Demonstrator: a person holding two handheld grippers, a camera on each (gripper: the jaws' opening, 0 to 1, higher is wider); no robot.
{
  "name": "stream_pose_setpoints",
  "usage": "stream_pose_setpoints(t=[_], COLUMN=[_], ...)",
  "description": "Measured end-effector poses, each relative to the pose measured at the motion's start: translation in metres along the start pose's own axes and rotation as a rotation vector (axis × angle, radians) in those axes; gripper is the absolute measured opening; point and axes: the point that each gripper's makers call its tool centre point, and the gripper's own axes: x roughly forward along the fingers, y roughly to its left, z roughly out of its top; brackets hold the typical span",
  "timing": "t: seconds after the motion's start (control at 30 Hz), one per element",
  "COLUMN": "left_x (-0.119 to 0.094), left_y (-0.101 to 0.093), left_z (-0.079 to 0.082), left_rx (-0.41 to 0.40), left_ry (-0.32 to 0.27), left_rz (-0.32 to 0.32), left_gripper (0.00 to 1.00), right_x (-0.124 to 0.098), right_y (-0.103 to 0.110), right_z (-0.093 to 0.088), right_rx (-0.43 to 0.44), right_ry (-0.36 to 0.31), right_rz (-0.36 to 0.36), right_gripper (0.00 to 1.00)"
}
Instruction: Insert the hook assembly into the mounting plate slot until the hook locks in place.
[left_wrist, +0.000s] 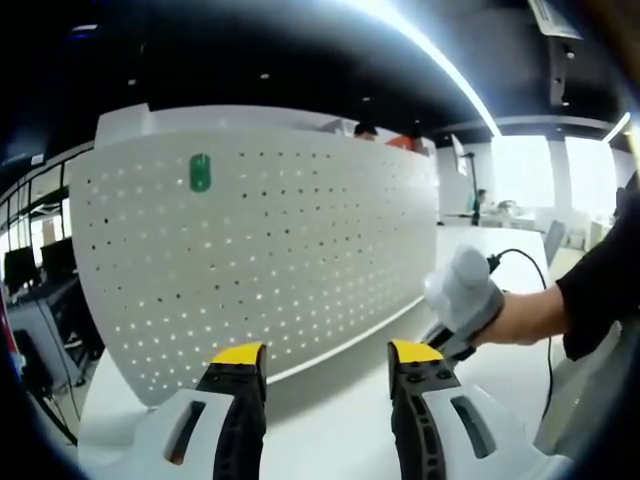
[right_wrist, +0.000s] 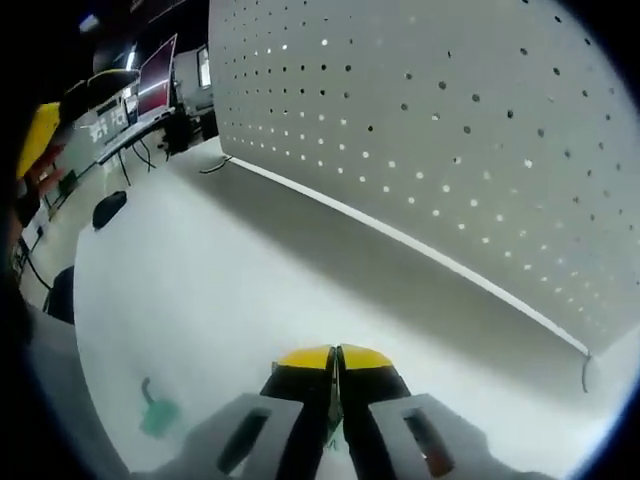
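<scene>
On the white table stands the white perforated mounting plate, upright; one green hook already sits in it, upper left in the left gripper view; left gripper faces the plate with yellow-tipped jaws apart and nothing between them; a hand comes in from the right of that view holding the other tool near the plate's edge; right gripper has its jaws pressed together, and I can't tell whether anything is pinched; a sliver of green shows low between them, too small to call; a second green hook piece lies flat on the table, just left of the right gripper's body, apart from the jaws; plate foot runs diagonally across the right gripper view, well beyond the tips; my read: pick-up stage, insertion of this piece not started; next move calls for getting the loose hook into a firm pinch, pegs toward the plate, then lining it up square with a hole row and pushing until it seats; risk: skewed grip, pegs miss holes
</scene>
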Motion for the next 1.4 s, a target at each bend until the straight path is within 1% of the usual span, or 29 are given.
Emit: stream_pose_setpoints(t=[0.27,0.4,0.57,0.8,0.93,1.03,1.1,1.23,1.4], left_x=[0.001,0.001,0.002,0.002,0.002,0.002,0.003,0.002,0.003], left_y=[-0.002,-0.004,-0.006,-0.005,-0.004,-0.005,-0.005,-0.004,-0.004], left_z=[-0.001,-0.001,-0.002,-0.002,-0.003,-0.003,-0.003,-0.004,-0.005], left_rx=[0.002,0.005,0.009,0.007,0.007,0.008,0.007,0.006,0.005], left_ry=[0.004,0.007,0.011,0.009,0.010,0.012,0.013,0.014,0.018], left_rz=[-0.005,-0.011,-0.018,-0.014,-0.015,-0.016,-0.017,-0.015,-0.016], left_gripper=[0.49,0.49,0.49,0.49,0.49,0.49,0.49,0.49,0.49], right_x=[-0.005,-0.011,-0.014,-0.011,-0.011,-0.009,-0.005,0.001,0.006], right_y=[0.005,0.008,0.009,0.004,0.000,-0.003,-0.007,-0.013,-0.020], right_z=[0.011,0.022,0.030,0.025,0.027,0.028,0.026,0.018,0.017], right_rx=[0.071,0.109,0.109,0.103,0.056,0.043,0.025,0.026,0.023], right_ry=[-0.054,-0.096,-0.121,-0.107,-0.104,-0.100,-0.087,-0.057,-0.040], right_rz=[0.029,0.049,0.050,0.038,0.010,0.001,-0.018,-0.024,-0.030], right_gripper=[0.00,0.00,0.00,0.00,0.00,0.00,0.02,0.04,0.05])
